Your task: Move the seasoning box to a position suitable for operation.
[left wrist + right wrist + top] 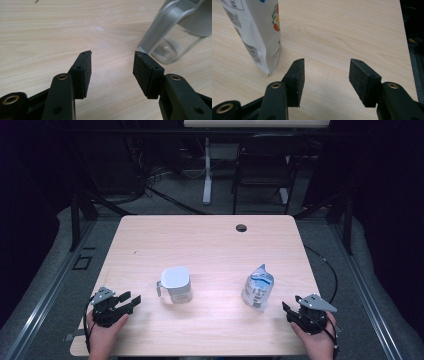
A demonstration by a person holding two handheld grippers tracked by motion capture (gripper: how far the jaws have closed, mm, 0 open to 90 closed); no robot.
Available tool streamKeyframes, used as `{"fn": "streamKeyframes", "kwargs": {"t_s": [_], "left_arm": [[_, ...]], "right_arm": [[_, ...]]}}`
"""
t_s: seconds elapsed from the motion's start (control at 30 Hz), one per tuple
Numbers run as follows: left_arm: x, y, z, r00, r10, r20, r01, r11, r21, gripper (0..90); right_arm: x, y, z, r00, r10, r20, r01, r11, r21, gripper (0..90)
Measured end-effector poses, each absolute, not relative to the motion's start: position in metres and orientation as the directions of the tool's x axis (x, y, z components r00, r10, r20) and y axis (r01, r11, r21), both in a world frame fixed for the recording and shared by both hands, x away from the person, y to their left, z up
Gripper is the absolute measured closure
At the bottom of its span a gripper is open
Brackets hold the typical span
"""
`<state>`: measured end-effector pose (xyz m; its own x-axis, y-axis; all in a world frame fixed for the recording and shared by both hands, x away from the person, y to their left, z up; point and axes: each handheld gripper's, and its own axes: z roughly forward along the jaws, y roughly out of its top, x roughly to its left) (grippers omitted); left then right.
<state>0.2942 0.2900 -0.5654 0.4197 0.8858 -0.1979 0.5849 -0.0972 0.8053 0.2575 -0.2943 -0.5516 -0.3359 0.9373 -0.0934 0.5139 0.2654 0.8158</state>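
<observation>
Lidded jug [175, 32] and standing pouch [259, 32], each just beyond spread, empty jaws; pouch likely topples if nudged off-centre.

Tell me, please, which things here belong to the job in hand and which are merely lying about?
In the job: clear jug with white lid, printed pouch, left gripper and right gripper, both open.
Lying about: folding chair, white stand leg, both beyond the table.

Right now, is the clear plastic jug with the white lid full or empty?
Empty: the clear plastic jug with the white lid shows the table's wood through its bare bottom.
</observation>
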Motion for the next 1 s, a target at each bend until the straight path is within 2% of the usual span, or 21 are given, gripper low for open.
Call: {"fn": "streamKeyframes", "kwargs": {"t_s": [0.23,0.43,0.63,1.0], "left_arm": [[0.306,0.282,-0.556,0.399,0.896,-0.194,0.596,-0.093,0.797,47.0],[0.318,0.272,-0.548,0.441,0.877,-0.191,0.567,-0.107,0.817,54.6],[0.323,0.264,-0.546,0.47,0.863,-0.183,0.563,-0.134,0.815,57.9],[0.31,0.251,-0.547,0.54,0.823,-0.175,0.533,-0.174,0.828,55.7]], "right_arm": [[0.258,-0.294,-0.552,-0.33,0.938,-0.103,0.506,0.268,0.82,47.1],[0.254,-0.29,-0.548,-0.324,0.939,-0.112,0.486,0.267,0.832,46.9],[0.251,-0.283,-0.547,-0.322,0.938,-0.124,0.478,0.274,0.835,45.7],[0.247,-0.289,-0.55,-0.308,0.947,-0.086,0.491,0.237,0.838,43.7]]}}
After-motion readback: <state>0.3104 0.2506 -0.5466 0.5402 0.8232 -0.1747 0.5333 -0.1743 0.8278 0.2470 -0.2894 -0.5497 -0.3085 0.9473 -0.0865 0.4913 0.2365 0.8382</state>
